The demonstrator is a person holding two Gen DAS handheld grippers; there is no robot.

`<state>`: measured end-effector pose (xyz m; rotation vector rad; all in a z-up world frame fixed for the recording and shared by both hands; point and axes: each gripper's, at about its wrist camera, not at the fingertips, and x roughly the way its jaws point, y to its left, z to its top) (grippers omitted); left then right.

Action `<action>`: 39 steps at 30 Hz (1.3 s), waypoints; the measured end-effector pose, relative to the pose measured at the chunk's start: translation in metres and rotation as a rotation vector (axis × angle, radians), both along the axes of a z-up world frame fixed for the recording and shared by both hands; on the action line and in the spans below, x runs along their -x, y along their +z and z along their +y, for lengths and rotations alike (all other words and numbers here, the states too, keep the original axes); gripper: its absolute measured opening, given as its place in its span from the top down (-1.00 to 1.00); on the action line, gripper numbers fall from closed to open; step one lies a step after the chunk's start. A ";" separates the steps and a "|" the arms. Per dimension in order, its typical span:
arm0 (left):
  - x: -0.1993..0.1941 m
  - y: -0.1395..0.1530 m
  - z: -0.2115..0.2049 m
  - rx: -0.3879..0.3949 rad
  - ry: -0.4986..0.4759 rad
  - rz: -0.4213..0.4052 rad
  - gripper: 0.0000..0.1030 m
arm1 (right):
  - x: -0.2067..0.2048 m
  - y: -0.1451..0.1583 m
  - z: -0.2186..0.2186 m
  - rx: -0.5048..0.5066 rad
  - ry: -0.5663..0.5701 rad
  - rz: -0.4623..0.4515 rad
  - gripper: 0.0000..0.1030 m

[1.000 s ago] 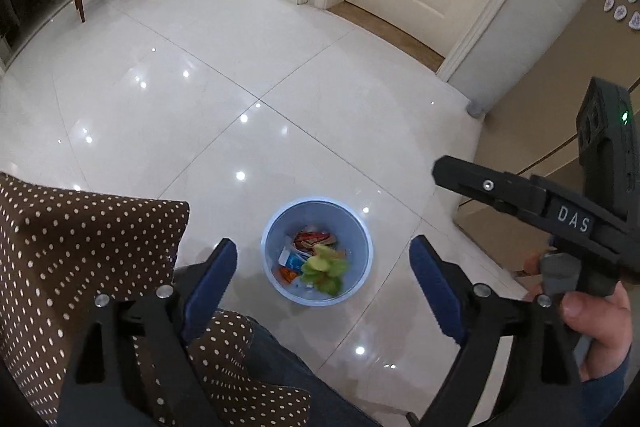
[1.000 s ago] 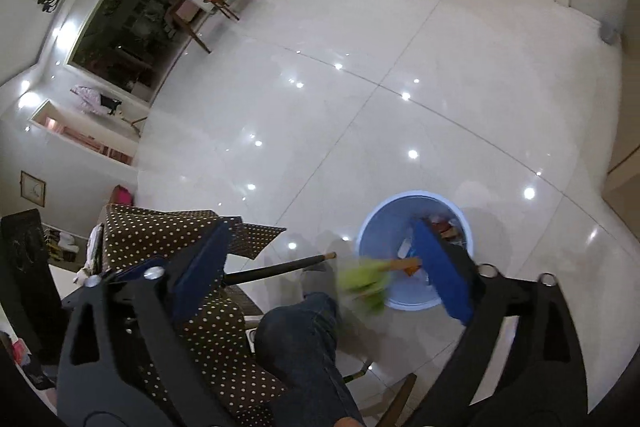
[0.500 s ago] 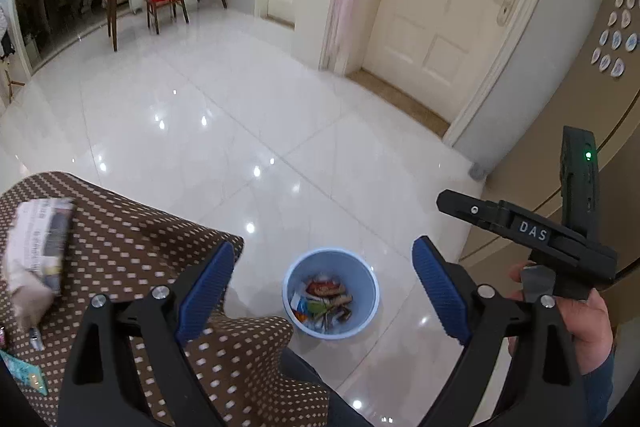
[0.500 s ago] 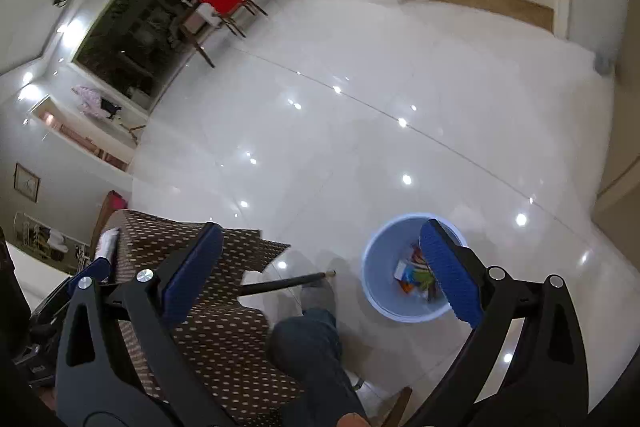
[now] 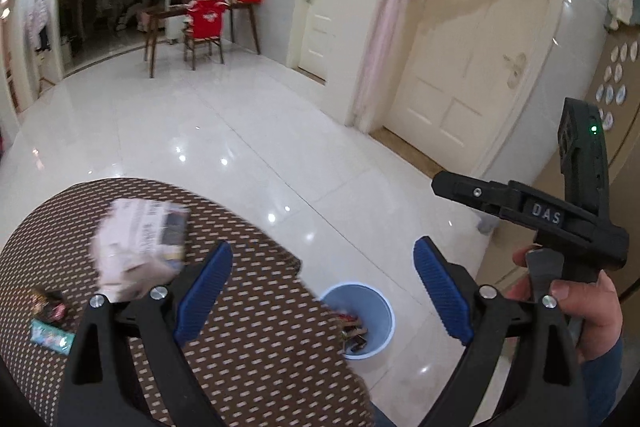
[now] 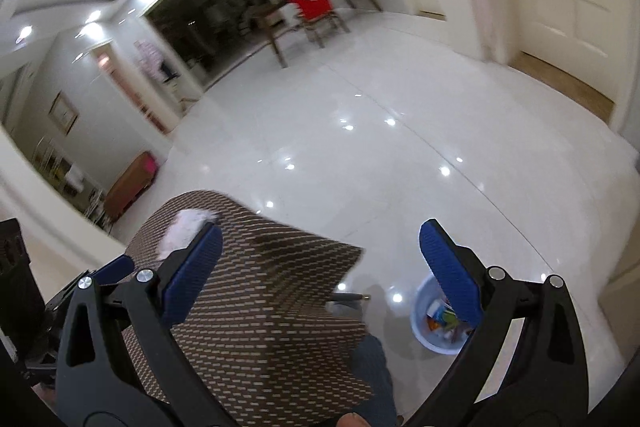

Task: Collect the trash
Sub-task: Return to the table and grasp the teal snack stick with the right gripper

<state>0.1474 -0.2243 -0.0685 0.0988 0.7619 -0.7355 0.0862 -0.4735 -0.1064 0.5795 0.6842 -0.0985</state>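
Left wrist view had the left gripper (image 5: pixel 320 291) hanging above the bench (image 5: pixel 248 339), the one with the brown dotted cloth, and its blue jaws were spread wide with nothing between them. Same deal in the right wrist view: the right gripper (image 6: pixel 320 267) had its jaws wide apart and empty too, and you could also spot it at about 3 o'clock in the left view, held in the right hand (image 5: pixel 580 311).

The trash that counts was on the bench. A crumpled newspaper wad (image 5: pixel 138 251) sat at roughly 10 o'clock from the left gripper, right beside the left jaw's tip, a bit blurry. Further out at 9 o'clock near the bench edge were a small dark snack wrapper (image 5: pixel 48 303) and a teal packet (image 5: pixel 52 333) just below it. In the right view only the white edge of the newspaper showed, poking out behind the left jaw at 10 o'clock.

The blue trash bin (image 5: pixel 382 311) stood on the white tile floor (image 5: pixel 240 131) just off the bench edge, at about 5 o'clock in the left view, with colourful wrappers already inside it.

My read: both grippers were between pickups, lining up on the next piece. The newspaper looked like the obvious target since it was closest. It's bulky and squashy, so the next move probably called for swinging left, dropping down over the wad and closing around its middle rather than a loose flap, then carrying it over to the bin.
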 end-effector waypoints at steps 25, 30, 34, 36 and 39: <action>-0.006 -0.032 0.269 0.037 0.503 0.023 -0.75 | -0.107 -0.004 0.285 0.153 0.738 -0.027 -0.88; -0.004 -0.048 0.310 0.043 0.608 0.063 -0.75 | -0.120 -0.032 0.331 0.225 0.849 0.023 -0.87; -0.001 -0.060 0.332 0.047 0.672 0.092 -0.75 | -0.134 -0.058 0.363 0.304 0.916 0.070 -0.73; 0.000 -0.065 0.342 0.056 0.697 0.107 -0.75 | -0.142 -0.073 0.379 0.357 0.945 0.098 -0.52; 0.001 -0.072 0.352 0.056 0.720 0.121 -0.75 | -0.153 -0.094 0.399 0.423 0.980 0.146 -0.21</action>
